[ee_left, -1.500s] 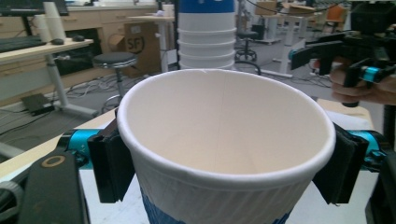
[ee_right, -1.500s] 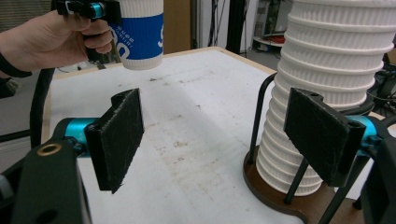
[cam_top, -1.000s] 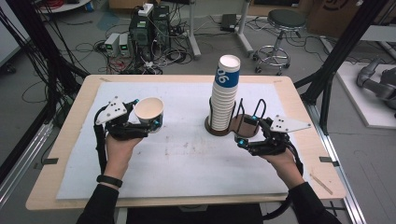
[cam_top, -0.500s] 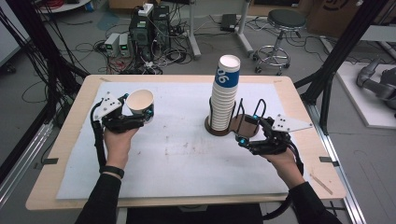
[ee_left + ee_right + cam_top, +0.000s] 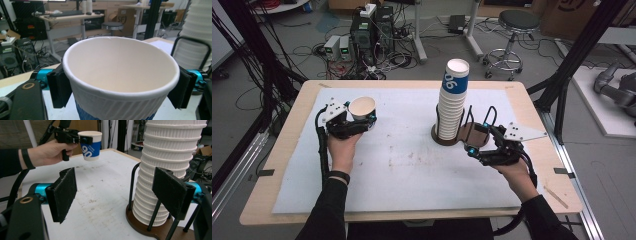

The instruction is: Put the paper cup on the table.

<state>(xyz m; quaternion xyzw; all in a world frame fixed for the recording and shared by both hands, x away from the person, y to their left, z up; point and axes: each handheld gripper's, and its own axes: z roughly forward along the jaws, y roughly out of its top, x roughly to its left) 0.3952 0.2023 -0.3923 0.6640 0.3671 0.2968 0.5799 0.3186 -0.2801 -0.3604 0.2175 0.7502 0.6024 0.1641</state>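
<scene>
A white paper cup (image 5: 362,107) with a blue band and "90" on it is held off the table at the left, my left gripper (image 5: 360,121) shut on its sides. Close up, the cup (image 5: 120,75) is empty, with a black pad (image 5: 58,87) pressed on each side. It also appears from across the table, cup (image 5: 90,147) upright. A tall stack of the same cups (image 5: 452,105) stands in a brown wire-post holder (image 5: 474,135). My right gripper (image 5: 477,138) stands open just right of the holder, jaws wide apart, the stack (image 5: 170,170) beyond its right pad (image 5: 172,192).
A white paper sheet (image 5: 412,175) with faint brown stains covers the wooden table (image 5: 532,100). Behind the table on the floor are computers (image 5: 362,35), cables and a stool (image 5: 514,25). Black frame posts (image 5: 577,55) stand at the table's right side.
My left gripper has carried the cup up and slightly to the left since one second ago. The right gripper and the stack have stayed put.
</scene>
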